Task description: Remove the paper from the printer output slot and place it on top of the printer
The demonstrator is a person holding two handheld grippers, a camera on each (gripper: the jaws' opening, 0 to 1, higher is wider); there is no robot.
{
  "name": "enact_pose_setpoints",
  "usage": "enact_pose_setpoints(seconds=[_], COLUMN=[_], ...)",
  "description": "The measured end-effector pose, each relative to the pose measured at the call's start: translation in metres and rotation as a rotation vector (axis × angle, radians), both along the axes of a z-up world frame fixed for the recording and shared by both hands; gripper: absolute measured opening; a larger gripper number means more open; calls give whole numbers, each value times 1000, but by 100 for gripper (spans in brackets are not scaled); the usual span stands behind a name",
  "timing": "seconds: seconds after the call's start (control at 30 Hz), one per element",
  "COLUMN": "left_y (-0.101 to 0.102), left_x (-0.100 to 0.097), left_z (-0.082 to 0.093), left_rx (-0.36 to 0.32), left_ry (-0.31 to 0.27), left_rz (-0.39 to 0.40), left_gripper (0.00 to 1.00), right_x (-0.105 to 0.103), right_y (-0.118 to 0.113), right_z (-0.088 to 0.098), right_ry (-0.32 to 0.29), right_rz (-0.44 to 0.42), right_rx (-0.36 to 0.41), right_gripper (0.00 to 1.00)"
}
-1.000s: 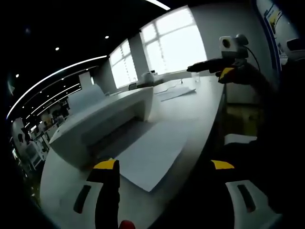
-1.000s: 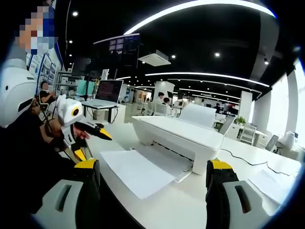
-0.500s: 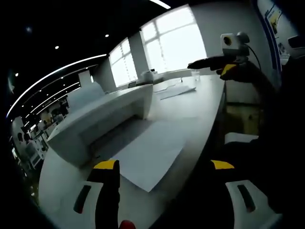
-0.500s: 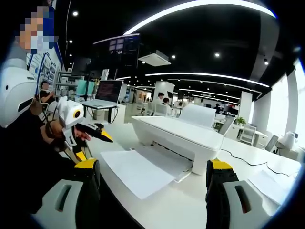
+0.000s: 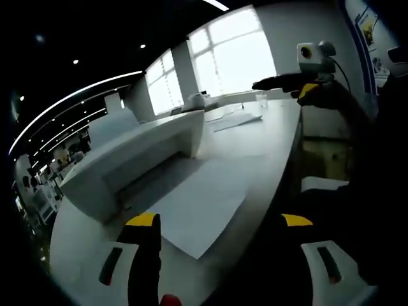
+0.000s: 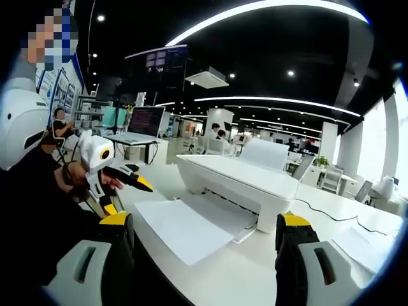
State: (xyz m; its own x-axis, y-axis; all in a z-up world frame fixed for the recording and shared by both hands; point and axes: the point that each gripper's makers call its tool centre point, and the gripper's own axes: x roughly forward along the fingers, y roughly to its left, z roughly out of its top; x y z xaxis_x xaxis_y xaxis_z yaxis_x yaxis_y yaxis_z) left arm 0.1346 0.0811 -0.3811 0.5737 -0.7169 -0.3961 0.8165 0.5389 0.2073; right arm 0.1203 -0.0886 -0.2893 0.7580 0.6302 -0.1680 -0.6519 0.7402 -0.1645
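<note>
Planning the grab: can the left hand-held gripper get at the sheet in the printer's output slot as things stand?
Probably yes. The left hand-held gripper is open, facing the paper, which sticks out of the printer over the table, with nothing between.

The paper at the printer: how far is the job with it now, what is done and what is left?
Nothing looks done yet. The paper lies in the output tray of the printer, hanging out over the table. Both claws are open and empty: the left claw is near the sheet's edge, and the right claw faces it. Left: grip the sheet, pull it out, and lay it on the printer's top.
</note>
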Motion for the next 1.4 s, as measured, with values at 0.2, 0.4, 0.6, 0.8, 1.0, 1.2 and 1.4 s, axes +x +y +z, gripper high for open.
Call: enact_pose_setpoints(seconds=[0.2, 0.4, 0.6, 0.8, 1.0, 1.2, 1.4], left_y=[-1, -1, -3, -4, -4, -5, -5], left_x=[2, 2, 2, 4, 6, 8, 11], left_z=[-3, -5, -6, -9, -10, -10, -10], left_rx=[0, 24, 22, 34, 42, 53, 53], left_ry=[5, -2, 0, 1, 1, -9, -9], left_rz=[-1, 4, -1, 1, 3, 7, 9], left_gripper=[77, 77, 77, 77, 77, 77, 77], right_x=[0, 1, 0, 0, 0, 0, 0], right_y=[-1, -2, -2, -2, -2, -1, -2], right_z=[0, -1, -1, -1, 0, 0, 1], right_ry=[1, 3, 2, 1, 0, -1, -3], right_rz=[1, 1, 1, 0, 1, 2, 0], right_rx=[2, 0, 1, 0, 1, 0, 0], right_gripper=[87, 87, 87, 87, 87, 87, 87])
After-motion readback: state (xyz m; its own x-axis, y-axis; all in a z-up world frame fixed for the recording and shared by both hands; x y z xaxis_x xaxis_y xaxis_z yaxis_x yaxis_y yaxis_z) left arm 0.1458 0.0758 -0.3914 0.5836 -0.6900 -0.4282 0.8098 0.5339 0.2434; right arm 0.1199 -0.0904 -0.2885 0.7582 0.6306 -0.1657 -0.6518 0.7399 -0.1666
